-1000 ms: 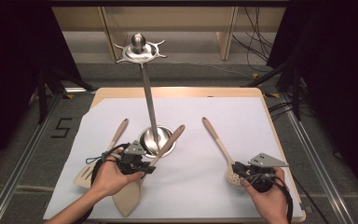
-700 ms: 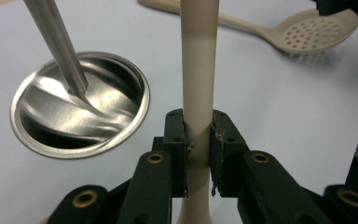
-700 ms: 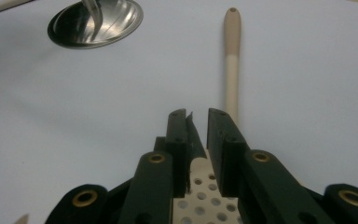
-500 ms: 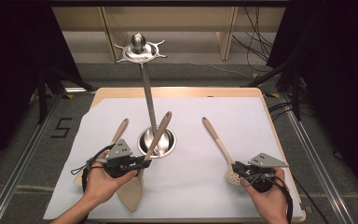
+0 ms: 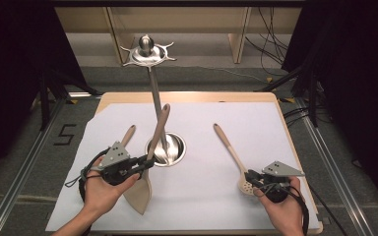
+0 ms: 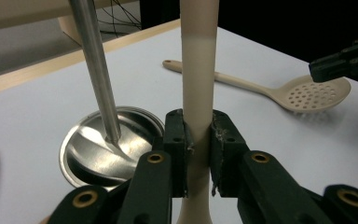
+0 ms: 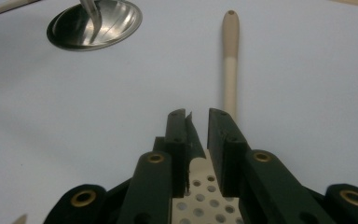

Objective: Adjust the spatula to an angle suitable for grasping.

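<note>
The left gripper (image 5: 145, 163) held a beige wooden spatula (image 5: 150, 162) by its handle, the jaws clamped tight on the shaft just above where it widened into the flat blade. The spatula stood tilted, its blade down near the front of the white-covered table (image 5: 256, 123) and its rounded handle end raised toward the steel pole (image 5: 156, 105) of a utensil stand. In the left gripper view the handle (image 6: 198, 70) rose straight up between the jaws, pale and smooth, slightly darker in its upper part. The stand's round, shiny base (image 5: 166, 149) sat near the middle of the table, just beside the held spatula, with a star-shaped hook top (image 5: 146, 50) at the pole's upper end. Another wooden utensil (image 5: 126, 136) lay to the left of the base, partly hidden by the left hand (image 5: 101, 189). On the right, a beige slotted spoon (image 5: 230, 155) lay flat, its perforated bowl toward the person. The right gripper (image 5: 252, 178) rested at that bowl, its jaws narrowly parted over the bowl's rim (image 7: 197, 165), not visibly clamping it.
</note>
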Available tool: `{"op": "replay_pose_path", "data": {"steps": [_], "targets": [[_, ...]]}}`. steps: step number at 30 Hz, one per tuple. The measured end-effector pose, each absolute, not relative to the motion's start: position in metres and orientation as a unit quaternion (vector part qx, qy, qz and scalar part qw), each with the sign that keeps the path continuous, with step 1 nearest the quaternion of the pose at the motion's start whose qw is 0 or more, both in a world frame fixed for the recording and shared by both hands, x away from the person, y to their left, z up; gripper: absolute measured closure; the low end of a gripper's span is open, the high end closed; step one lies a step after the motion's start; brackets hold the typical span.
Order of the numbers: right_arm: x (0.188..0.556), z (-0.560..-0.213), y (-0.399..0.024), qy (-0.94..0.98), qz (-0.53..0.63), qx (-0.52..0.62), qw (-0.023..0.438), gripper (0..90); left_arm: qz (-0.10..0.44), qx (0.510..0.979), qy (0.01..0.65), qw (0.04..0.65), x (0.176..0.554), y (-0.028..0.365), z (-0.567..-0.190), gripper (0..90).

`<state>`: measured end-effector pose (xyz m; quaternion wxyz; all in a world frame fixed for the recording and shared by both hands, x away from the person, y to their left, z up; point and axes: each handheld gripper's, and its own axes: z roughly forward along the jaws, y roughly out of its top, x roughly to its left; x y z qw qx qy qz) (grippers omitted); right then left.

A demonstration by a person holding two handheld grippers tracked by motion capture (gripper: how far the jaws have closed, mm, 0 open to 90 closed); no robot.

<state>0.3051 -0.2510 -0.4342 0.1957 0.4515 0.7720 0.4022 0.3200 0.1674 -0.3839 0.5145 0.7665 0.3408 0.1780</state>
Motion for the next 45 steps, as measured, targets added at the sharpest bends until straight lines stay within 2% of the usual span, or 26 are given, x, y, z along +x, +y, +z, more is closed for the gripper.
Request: {"op": "replay_pose_path", "data": {"steps": [26,45], "targets": [[0.305,-0.434,-0.251,0.775,0.398,0.450,0.199,77.9,0.231,0.717,0.355,0.554,0.324,0.204,-0.353,78.0],[0.305,-0.435,-0.252,0.772,0.398,0.452,0.204,76.5,0.240,0.714,0.335,0.566,0.323,0.214,-0.348,78.0]]}}
